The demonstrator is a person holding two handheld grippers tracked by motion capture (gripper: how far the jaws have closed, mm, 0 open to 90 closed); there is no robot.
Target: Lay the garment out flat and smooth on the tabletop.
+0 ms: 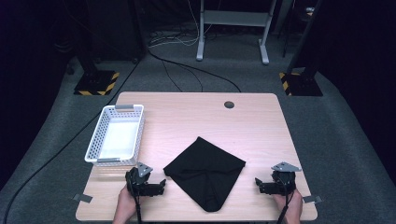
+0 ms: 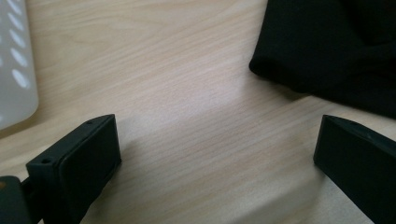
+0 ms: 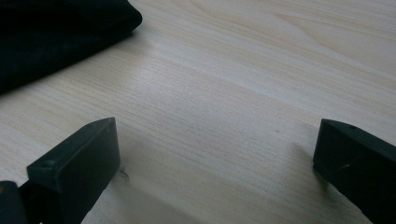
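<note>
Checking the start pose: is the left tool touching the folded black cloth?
Apart. The left gripper view shows bare wooden table between the open left tool and the folded black cloth.

No legible text, label, brand name or number is showing in any view. The only sign-like markings are appearing in the high view: yellow-and-black hazard stripes on the left stand base (image 1: 96, 83) at the upper left of the frame, and matching stripes on the right stand base (image 1: 301, 84) at the upper right. Neither is carrying any wording.
</note>
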